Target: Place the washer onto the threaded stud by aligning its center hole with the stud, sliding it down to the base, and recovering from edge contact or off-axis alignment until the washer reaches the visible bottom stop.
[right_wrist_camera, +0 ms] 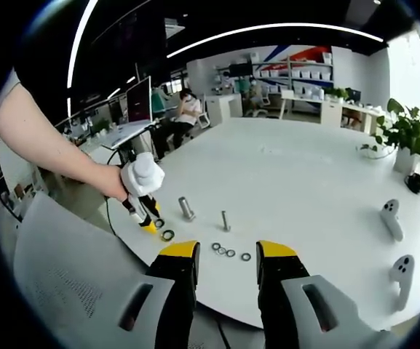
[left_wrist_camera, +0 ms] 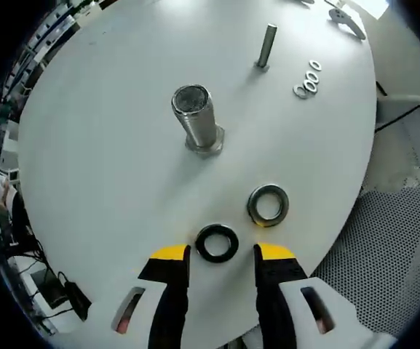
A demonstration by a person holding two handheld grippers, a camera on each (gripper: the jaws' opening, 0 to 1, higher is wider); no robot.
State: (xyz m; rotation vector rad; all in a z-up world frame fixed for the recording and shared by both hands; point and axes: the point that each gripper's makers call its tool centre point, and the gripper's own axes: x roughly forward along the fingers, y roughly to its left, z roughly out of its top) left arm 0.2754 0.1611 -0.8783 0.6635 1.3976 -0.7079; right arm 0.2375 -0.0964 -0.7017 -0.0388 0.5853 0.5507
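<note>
A dark washer [left_wrist_camera: 217,243] lies flat on the white table [left_wrist_camera: 108,145], between the yellow-tipped fingers of my open left gripper [left_wrist_camera: 222,252]. Just to its right lies a silvery washer [left_wrist_camera: 268,204]. Beyond them the thick threaded stud [left_wrist_camera: 196,118] stands upright on its hex base. In the right gripper view, the left gripper [right_wrist_camera: 150,220] hangs over the table edge by a washer [right_wrist_camera: 168,235] and the thick stud [right_wrist_camera: 186,208]. My right gripper [right_wrist_camera: 226,256] is open, held back off the table with nothing between its fingers.
A thin bolt [left_wrist_camera: 266,46] stands farther back, with three small washers [left_wrist_camera: 308,78] beside it. Two white controllers [right_wrist_camera: 391,218] lie at the table's right. A perforated chair seat [left_wrist_camera: 399,247] sits past the table edge. People sit at desks behind.
</note>
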